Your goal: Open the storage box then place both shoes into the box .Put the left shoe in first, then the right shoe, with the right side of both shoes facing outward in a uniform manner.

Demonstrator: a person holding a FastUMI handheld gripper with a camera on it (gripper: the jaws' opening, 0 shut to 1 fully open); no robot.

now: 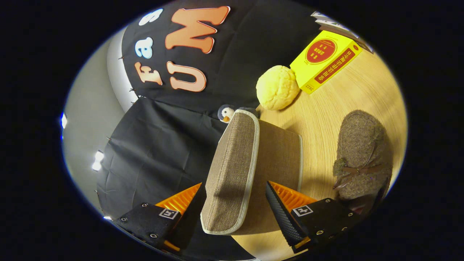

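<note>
Gripper point(235, 199) fingers are spread, one on each side of the beige woven-fabric storage box lid point(232, 170) with pale piping. Whether either finger presses on the lid cannot be told. The view is rolled sideways. The brown fabric storage box point(281, 156) stands on the light wooden table point(326, 119), the lid standing edge-on between the fingers. A brown fuzzy slipper shoe with a small bow point(360, 159) lies on the table beside the box, apart from it. Beyond the box: a small penguin plush toy point(226, 113), a round yellow bun-shaped object point(277, 87), a yellow rectangular book point(324, 59) touching it.
</note>
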